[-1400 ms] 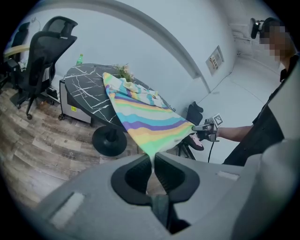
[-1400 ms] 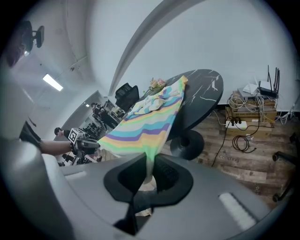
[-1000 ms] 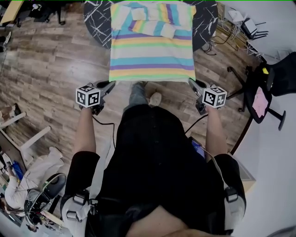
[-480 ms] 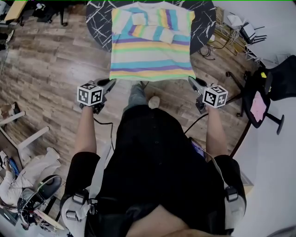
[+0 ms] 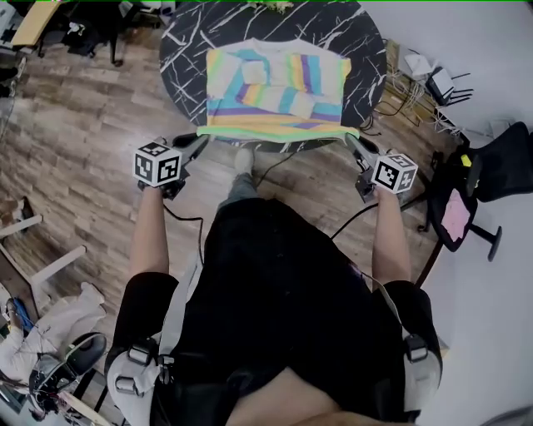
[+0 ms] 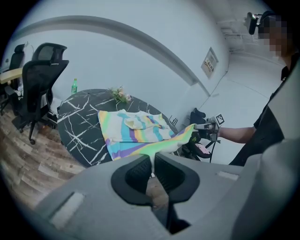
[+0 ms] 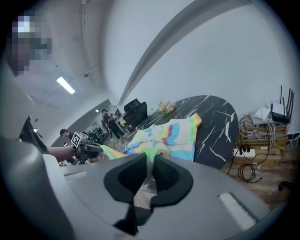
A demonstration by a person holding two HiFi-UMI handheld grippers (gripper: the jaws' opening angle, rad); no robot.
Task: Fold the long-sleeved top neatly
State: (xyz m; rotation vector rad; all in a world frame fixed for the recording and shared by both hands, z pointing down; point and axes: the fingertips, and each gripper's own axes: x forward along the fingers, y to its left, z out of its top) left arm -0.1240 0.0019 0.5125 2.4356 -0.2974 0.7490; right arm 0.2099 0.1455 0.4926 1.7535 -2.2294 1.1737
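Note:
The pastel-striped long-sleeved top [image 5: 277, 87] lies on the round black marble table [image 5: 187, 50], its sleeves folded across the chest. Its near hem is lifted off the table edge and stretched taut between both grippers. My left gripper [image 5: 198, 141] is shut on the hem's left corner, the cloth pinched between its pads [image 6: 152, 157]. At the right corner my right gripper [image 5: 350, 141] is shut on the hem in the same way [image 7: 151, 159]. The left gripper view shows the top [image 6: 136, 131] running back from the jaws, and the right gripper view shows the top [image 7: 173, 133] likewise.
A black office chair [image 5: 491, 166] with a pink item [image 5: 456, 215] stands at the right. Cables and routers [image 5: 425, 83] lie beside the table. Flowers [image 5: 271, 7] sit at the table's far edge, with a green bottle [image 6: 74, 86] nearby. More chairs [image 6: 42, 79] stand beyond.
Both grippers have risen and gone forward together with the hem. The lower part of the top that hung over the table edge is now lifted level with the tabletop.

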